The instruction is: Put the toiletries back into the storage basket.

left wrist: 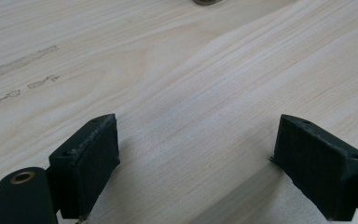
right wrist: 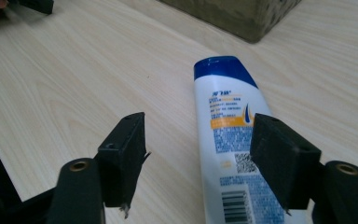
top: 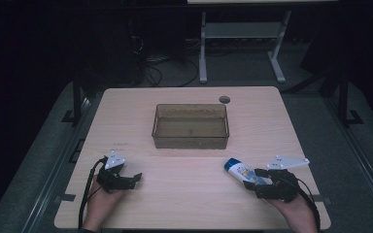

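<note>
- High view: right gripper (top: pixel 252 178) low at the near right of the table (top: pixel 126 126), in the person's right hand (top: pixel 298 211).
- White bottle (top: pixel 242 171) with a blue cap lying flat on the wood just beside that gripper, cap end aimed toward the table's middle, base end between the jaws.
- Right gripper view: right gripper (right wrist: pixel 198 156) parted fairly wide, not gripping; bottle (right wrist: pixel 233 140) lying lengthwise up between the jaws, close against the right-hand pad, left-hand pad well clear of it.
- Printed label with barcode and square code facing up; blue cap at the far end.
- Brownish see-through tub (top: pixel 190 126) in the middle of the table, well apart from the bottle; its corner (right wrist: pixel 242 16) at the top of the right gripper view.
- Left gripper (top: pixel 121 180) low at the near left, in the left hand (top: pixel 102 201), well apart from bottle and tub.
- Left gripper view: left gripper (left wrist: pixel 193 154) spread wide over bare wood, nothing between the pads.
- Small round grommet (top: pixel 224 99) in the tabletop beyond the tub.
</note>
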`<state>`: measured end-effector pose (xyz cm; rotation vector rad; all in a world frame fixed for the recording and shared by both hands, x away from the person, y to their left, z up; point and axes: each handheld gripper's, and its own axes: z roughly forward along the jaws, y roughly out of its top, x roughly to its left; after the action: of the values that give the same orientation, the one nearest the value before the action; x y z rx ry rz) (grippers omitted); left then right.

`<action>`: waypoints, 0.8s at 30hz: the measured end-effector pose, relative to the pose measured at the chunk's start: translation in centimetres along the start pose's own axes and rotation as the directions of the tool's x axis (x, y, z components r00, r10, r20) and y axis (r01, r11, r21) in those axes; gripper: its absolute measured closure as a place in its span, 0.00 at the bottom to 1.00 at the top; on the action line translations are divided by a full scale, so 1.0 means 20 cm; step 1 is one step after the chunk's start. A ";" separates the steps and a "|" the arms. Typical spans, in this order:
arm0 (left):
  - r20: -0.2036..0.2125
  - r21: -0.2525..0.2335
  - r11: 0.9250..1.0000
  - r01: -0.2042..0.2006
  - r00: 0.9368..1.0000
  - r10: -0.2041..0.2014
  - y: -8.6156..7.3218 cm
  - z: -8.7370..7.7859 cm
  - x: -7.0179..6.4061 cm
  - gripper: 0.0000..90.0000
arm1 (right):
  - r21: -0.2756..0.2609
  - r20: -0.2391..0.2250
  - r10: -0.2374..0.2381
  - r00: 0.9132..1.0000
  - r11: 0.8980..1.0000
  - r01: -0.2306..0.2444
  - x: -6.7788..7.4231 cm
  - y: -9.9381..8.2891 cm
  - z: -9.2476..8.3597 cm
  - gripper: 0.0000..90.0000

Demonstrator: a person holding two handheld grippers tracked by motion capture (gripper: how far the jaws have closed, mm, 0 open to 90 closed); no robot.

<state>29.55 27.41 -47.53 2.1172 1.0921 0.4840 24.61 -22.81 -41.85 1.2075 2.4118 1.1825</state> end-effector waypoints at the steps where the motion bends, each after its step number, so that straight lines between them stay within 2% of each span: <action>1: 0.000 0.000 1.000 0.000 1.000 0.000 0.00 0.00 0.00 0.14 | 0.000 0.010 -0.003 1.000 1.000 0.003 0.00 0.01 0.00 0.34; 7: 0.000 0.000 1.000 -0.001 1.000 0.001 0.00 0.00 0.00 0.14 | 0.013 0.030 -0.010 1.000 1.000 0.009 -0.01 0.05 0.01 0.26; 12: 0.001 -0.001 1.000 0.002 1.000 -0.002 0.00 0.00 0.00 0.14 | 0.036 0.038 0.006 0.999 0.999 -0.008 -0.03 0.09 0.03 0.21; 24: 0.001 -0.001 1.000 0.002 1.000 -0.002 0.00 0.00 0.00 0.14 | 0.124 0.057 -0.045 0.997 0.992 0.038 -0.04 0.19 0.12 0.16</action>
<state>29.57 27.37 -47.54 2.1151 1.0923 0.4823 28.53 -20.71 -40.77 1.2023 2.4841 0.9843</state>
